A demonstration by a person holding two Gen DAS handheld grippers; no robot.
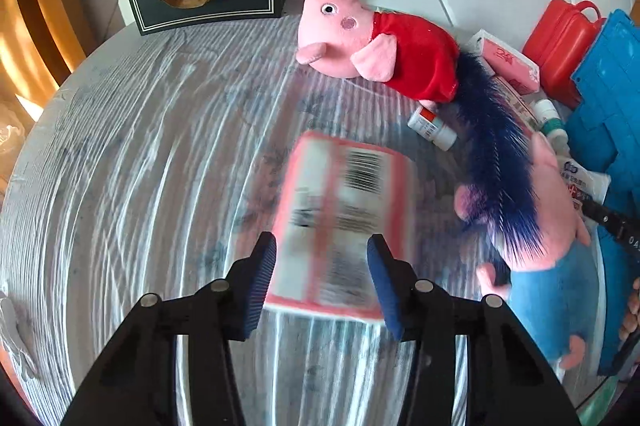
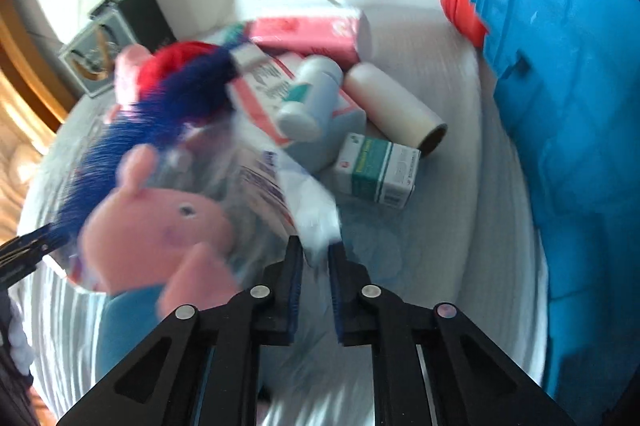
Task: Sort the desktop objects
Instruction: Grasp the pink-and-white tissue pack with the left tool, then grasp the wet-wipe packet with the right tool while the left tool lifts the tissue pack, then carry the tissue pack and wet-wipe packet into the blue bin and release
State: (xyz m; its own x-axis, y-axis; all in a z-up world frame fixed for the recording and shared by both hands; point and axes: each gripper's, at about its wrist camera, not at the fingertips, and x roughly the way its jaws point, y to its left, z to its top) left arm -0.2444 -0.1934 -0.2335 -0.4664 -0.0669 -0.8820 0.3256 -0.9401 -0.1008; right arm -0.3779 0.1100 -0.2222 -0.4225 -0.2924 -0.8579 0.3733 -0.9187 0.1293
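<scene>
Pink box point(image 1: 340, 222) | left tongs point(image 1: 322, 278) clamp it, angled down | right tongs point(image 2: 314, 278) pinch white packet point(image 2: 316, 222)

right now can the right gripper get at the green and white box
Probably not yet: the right gripper is shut on a white plastic packet. The green and white box lies just beyond, uncovered.

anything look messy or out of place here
Yes. By the blue bin, bottles, boxes and a lint roller lie heaped at odd angles. A blue fur tail is draped across two pig plushes.
</scene>
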